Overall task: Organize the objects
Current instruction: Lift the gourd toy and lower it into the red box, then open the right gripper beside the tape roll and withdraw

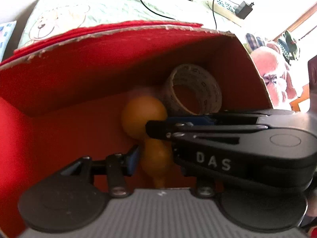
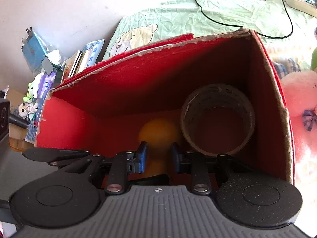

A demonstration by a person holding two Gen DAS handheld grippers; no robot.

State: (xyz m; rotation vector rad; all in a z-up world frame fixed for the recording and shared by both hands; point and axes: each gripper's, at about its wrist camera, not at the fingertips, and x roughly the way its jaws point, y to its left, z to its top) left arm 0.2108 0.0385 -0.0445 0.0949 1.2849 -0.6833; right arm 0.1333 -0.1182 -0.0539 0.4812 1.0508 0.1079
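Blue-padded fingers of my left gripper sit closest in the left wrist view, inside the red box. Between them is the narrow neck of an orange gourd-shaped toy, its round body lying on the box floor just ahead. I see the left pad beside the neck; the right one is hidden behind my other gripper, so I cannot tell whether these jaws are gripping. My right gripper crosses in from the side, its jaws narrow, a blue pad on each side of the orange shape, which is blurred here; contact I cannot confirm. A roll of tape leans in the far right corner, touching or nearly touching the toy. Outside, a black cable trails across the green bear-print sheet.
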